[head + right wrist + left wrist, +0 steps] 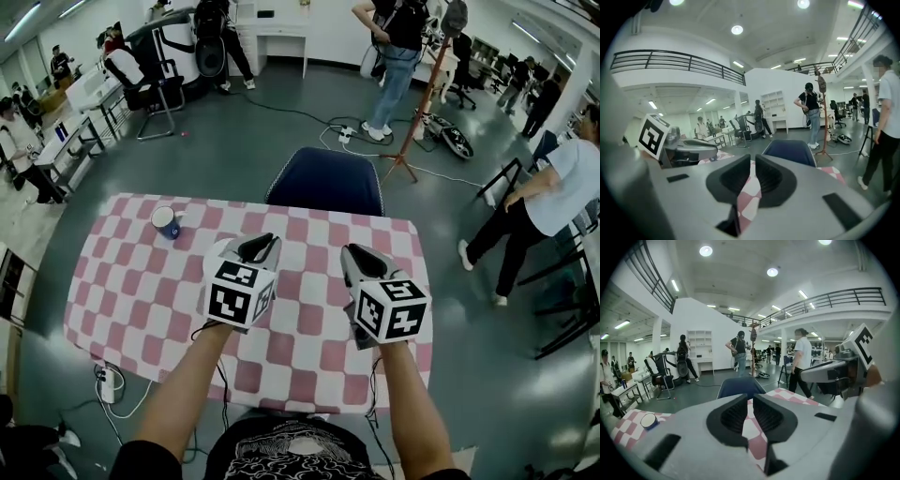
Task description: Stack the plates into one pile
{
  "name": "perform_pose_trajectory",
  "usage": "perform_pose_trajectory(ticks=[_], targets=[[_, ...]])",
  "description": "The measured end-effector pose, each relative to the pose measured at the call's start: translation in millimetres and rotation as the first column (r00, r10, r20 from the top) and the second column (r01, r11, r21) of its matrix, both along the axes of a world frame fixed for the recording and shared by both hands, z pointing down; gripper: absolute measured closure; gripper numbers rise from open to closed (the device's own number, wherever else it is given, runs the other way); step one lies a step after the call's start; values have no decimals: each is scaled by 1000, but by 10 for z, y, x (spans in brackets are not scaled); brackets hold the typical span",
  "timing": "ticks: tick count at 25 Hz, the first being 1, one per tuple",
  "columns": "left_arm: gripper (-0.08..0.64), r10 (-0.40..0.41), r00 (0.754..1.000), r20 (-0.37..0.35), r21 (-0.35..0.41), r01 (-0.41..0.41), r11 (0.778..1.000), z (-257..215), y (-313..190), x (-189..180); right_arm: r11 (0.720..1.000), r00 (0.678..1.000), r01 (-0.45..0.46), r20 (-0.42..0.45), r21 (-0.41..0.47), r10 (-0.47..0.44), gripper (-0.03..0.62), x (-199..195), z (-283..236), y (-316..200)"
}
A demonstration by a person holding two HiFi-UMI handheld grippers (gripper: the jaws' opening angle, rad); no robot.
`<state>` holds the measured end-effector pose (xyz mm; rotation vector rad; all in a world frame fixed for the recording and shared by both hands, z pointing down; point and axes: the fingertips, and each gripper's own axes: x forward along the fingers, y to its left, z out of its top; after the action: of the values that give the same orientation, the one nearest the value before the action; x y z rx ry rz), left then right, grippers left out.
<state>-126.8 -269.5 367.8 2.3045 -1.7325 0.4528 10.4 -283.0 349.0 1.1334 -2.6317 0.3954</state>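
Head view shows me the table (141,352) with its pink and white checked cloth (122,300). Both grippers are held up over the cloth, side by side and apart from each other. The left gripper (258,246) is over the middle of the table, and the right gripper (364,255) is just to its right.

Left gripper view lets me look right along the jaws. They are almost together, with only a thin slit between them. Nothing is in the slit, and I can see the cloth through it. Right gripper view shows the same for the other one: jaws nearly closed, a thin gap, nothing held.

I can find no plates in any of my views.

A small blue cup (167,222) stands near the far left corner of the table. A dark blue chair (328,180) is at the far side. People stand about on the grey floor (262,131) behind.
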Motion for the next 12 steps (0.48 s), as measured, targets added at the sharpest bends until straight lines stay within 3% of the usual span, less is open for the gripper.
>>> perform_pose_trajectory(ticks=[4, 12], targets=[[558, -39, 999, 30, 34, 38, 999, -85, 87, 129, 999, 1000, -6, 0, 41, 6, 585, 250, -70, -8], [558, -94, 995, 40, 71, 91, 993, -176, 249, 269, 995, 1000, 19, 7, 96, -20, 588, 493, -183, -15]])
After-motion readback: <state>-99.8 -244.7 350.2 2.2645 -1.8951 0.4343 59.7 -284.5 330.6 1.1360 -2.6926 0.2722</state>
